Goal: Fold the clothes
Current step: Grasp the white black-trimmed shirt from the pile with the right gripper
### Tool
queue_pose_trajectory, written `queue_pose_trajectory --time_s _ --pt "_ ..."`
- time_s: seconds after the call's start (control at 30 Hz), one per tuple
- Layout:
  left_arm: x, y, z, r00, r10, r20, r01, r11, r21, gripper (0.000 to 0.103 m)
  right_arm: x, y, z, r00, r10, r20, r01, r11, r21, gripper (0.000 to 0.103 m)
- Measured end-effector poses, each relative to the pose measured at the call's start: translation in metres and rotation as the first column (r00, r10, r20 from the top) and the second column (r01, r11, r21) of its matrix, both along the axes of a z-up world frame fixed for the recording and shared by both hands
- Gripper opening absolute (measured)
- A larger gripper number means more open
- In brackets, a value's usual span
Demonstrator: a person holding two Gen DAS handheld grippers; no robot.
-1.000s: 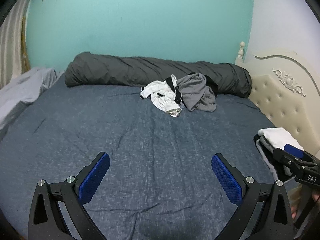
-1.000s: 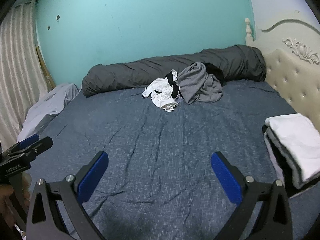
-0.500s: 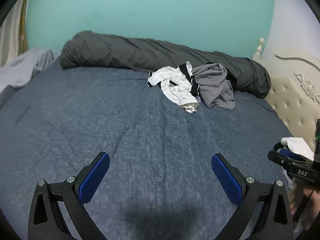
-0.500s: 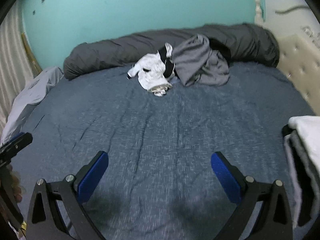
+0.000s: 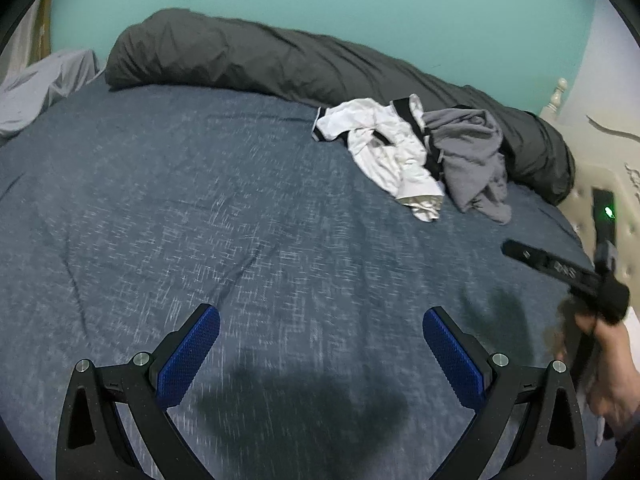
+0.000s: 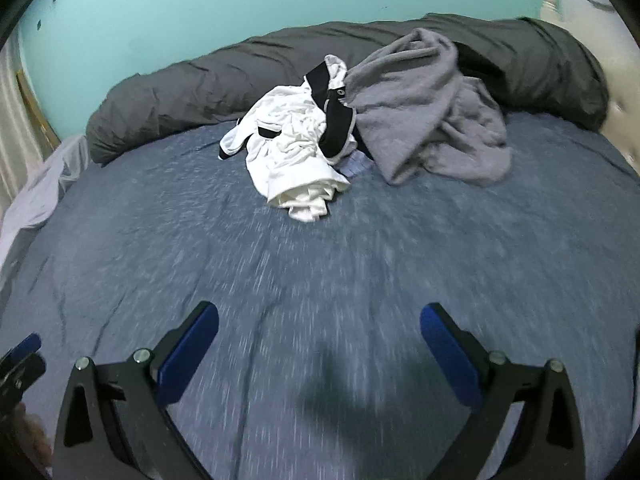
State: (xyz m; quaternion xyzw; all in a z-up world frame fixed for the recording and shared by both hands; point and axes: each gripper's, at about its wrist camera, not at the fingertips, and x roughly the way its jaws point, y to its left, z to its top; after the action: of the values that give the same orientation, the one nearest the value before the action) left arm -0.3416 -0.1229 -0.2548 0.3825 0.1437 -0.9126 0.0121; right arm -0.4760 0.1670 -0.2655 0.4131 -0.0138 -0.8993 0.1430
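Observation:
A crumpled white garment with black trim (image 5: pixel 384 152) (image 6: pixel 296 148) lies on the blue bed beside a heap of grey cloth (image 5: pixel 474 160) (image 6: pixel 424 112), both at the far side near the rolled duvet. My left gripper (image 5: pixel 320 344) hovers open over bare sheet, well short of the pile. Over the sheet nearer the clothes, my right gripper (image 6: pixel 318 340) is open too, with nothing between its fingers. The left wrist view catches the right gripper's body and the hand holding it at the right edge.
A dark grey rolled duvet (image 5: pixel 280 60) (image 6: pixel 200 84) runs along the teal wall. The cream tufted headboard (image 5: pixel 600 184) stands at the right. Pale grey bedding (image 5: pixel 36 88) hangs off the left side. The blue sheet (image 6: pixel 320 260) spreads between grippers and clothes.
Both grippers have moved forward across the bed toward the clothes pile, which now looks larger. The folded stack at the right has left both views. Jaws stay open.

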Motion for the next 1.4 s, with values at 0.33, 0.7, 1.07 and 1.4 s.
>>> queue_pose_trajectory --time_s 0.33,0.7,1.07,1.4 --pt "-0.039 -0.025 -0.038 1.000 0.027 0.011 -0.027 0.999 0.024 0.103 -0.113 -0.055 -0.045 0.999 0.017 0.037 -0.018 1.000 0.021 0.084" --pt "-0.026 -0.034 -0.042 1.000 -0.001 -0.008 0.001 1.000 0.023 0.103 -0.174 -0.087 -0.063 0.997 0.035 0.071 -0.039 0.997 0.061 0.026" --pt "0.018 -0.034 -0.018 1.000 0.006 -0.009 -0.005 0.999 0.031 0.103 -0.103 -0.074 -0.022 0.985 0.168 -0.026 -0.167 0.985 0.040 0.008" --pt "0.101 -0.029 0.022 0.999 0.033 -0.016 -0.031 0.997 0.077 0.103 0.028 -0.061 0.030 0.950 0.309 -0.041 -0.310 0.950 -0.034 0.007"
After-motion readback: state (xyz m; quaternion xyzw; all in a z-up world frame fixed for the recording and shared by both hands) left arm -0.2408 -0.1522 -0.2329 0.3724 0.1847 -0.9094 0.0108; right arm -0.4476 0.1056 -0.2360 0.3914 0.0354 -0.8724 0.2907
